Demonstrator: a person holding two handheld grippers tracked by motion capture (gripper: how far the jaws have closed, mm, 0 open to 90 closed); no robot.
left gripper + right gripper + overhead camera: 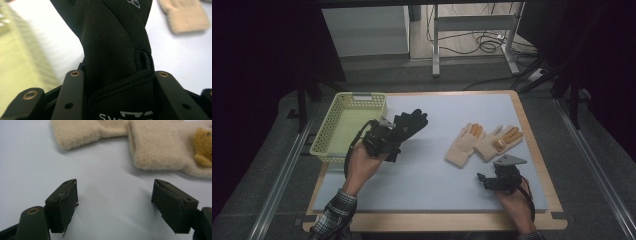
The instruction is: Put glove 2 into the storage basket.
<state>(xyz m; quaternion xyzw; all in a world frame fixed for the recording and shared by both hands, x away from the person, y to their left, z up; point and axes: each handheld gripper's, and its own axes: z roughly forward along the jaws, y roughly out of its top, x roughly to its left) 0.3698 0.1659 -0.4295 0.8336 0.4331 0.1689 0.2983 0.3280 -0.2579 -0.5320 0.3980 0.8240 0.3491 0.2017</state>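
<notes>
A black glove (411, 122) hangs lifted above the pale blue mat (427, 165), beside the basket. My left gripper (387, 136) is shut on its cuff, and in the left gripper view the black glove (112, 45) runs up from between the jaws. Two cream gloves with orange fingers (484, 141) lie flat at the mat's right. My right gripper (492, 180) rests open near the mat's front right, just short of them. In the right gripper view the cream gloves' cuffs (155, 147) lie ahead of the spread fingertips (66, 202).
A pale yellow plastic basket (326, 131) stands at the mat's left edge, right by the left gripper. The mat lies on a wooden board (537, 150). Beyond the table stand a white cabinet (364, 30), a metal frame and floor cables.
</notes>
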